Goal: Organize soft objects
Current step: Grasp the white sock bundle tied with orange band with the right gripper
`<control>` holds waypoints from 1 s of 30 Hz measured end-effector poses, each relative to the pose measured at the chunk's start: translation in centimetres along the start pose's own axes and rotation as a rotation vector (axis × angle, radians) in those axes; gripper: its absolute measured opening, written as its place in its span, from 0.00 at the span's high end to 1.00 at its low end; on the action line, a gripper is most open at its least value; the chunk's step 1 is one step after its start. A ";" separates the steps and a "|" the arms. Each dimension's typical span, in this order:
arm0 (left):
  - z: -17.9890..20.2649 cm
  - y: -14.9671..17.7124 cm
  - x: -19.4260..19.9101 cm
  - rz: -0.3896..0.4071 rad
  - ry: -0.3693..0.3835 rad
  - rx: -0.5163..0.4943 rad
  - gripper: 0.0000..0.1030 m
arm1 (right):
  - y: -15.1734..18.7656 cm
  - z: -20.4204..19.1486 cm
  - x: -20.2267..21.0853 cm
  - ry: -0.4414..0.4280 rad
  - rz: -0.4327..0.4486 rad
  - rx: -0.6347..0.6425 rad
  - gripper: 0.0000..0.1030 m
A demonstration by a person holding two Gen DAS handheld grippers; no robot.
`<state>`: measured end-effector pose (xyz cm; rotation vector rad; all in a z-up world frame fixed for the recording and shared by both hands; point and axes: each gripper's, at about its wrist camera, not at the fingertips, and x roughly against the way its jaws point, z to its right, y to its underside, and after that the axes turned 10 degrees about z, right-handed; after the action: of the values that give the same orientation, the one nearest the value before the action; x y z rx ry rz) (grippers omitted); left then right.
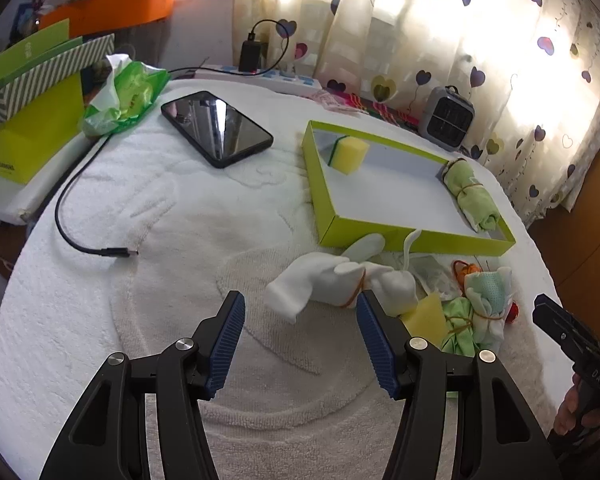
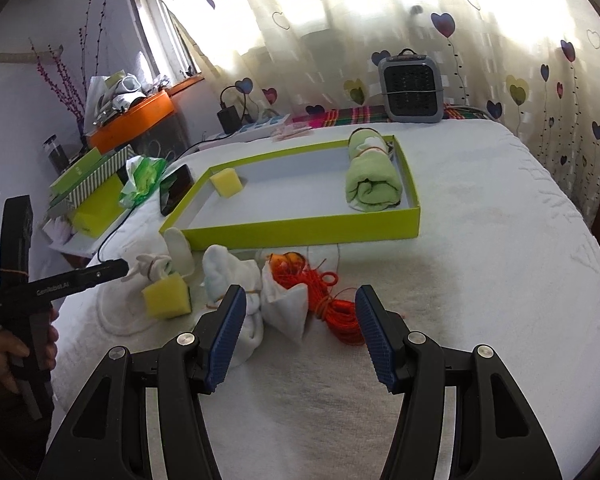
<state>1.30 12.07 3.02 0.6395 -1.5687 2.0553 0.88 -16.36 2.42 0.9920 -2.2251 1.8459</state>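
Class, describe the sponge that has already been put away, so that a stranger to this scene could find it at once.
Find the shallow lime-green tray on the white towel-covered table. In its far corner, nearest the black phone, sits a yellow sponge block. Unlike the other yellow sponge lying among the bundles outside, this one is inside the tray, opposite the rolled green cloth.

Both wrist views face the window low over the bed; sharing the green tray (image 1: 384, 236) (image 2: 300, 232).

My left gripper (image 1: 300, 320) hovered with fingers spread before the white banded cloth bundle (image 1: 332, 280), while the green tray (image 1: 324, 200) beyond held a yellow sponge (image 1: 350, 154) and a rolled green towel (image 1: 474, 194).
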 end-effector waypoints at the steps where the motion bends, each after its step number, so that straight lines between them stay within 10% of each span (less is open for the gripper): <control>1: 0.0 0.1 0.0 -0.002 0.001 0.000 0.44 | 0.1 -0.4 -0.1 -0.003 -0.005 0.010 0.44; 30: 0.3 0.2 -1.6 -0.040 0.074 -0.016 0.44 | 1.9 -3.1 -4.4 -0.072 -0.133 0.054 0.65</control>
<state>2.41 11.58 1.99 0.5780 -1.5164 2.0120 2.31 -11.60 -0.31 1.2029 -2.0999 1.8502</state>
